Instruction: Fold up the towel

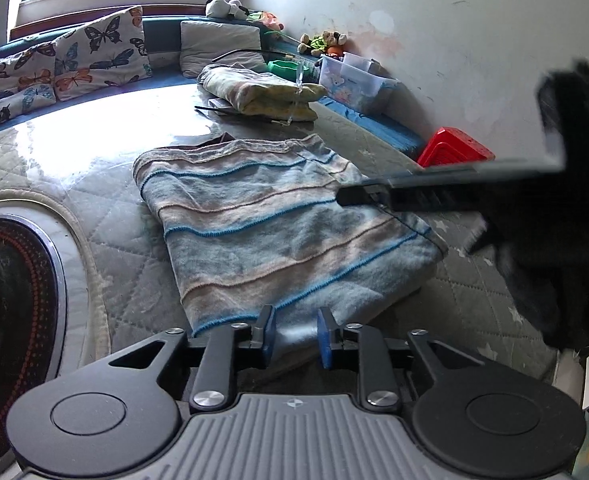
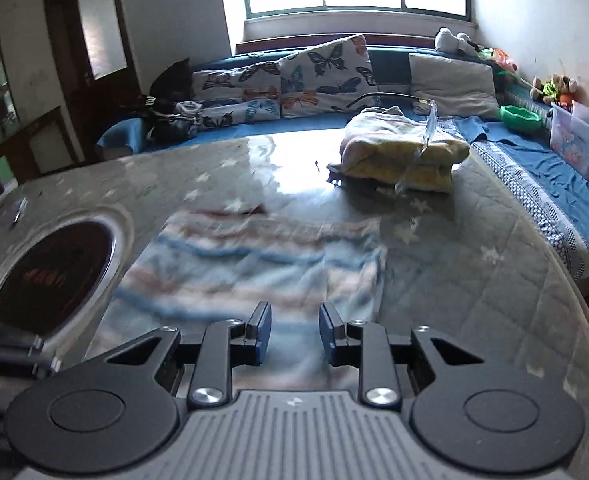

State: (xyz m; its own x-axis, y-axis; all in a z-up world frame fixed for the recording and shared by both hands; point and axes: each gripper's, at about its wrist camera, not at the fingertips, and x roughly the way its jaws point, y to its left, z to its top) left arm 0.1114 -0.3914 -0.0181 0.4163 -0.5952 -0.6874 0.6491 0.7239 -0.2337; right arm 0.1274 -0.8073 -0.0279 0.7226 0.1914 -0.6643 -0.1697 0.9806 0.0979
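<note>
The towel lies folded flat on my worktop, a thick rectangle of pale blue and beige bands crossed by thin bright blue ridges. Its far edge shows a doubled hem with a dark scrap peeking out behind it, and its right side is a neat fold. Left of the towel sits a round black hob set into the worktop; beyond the towel lies a yellow bundle. In the right wrist view the towel is blurred, stripes smeared.

My left claw stands part open over the towel's near edge, blue pads apart, cloth visible in the gap but not pinched. My right claw is also part open above the towel's near right part, gripping nothing. From the left wrist view, my right claw reaches over the towel's right edge.
</note>
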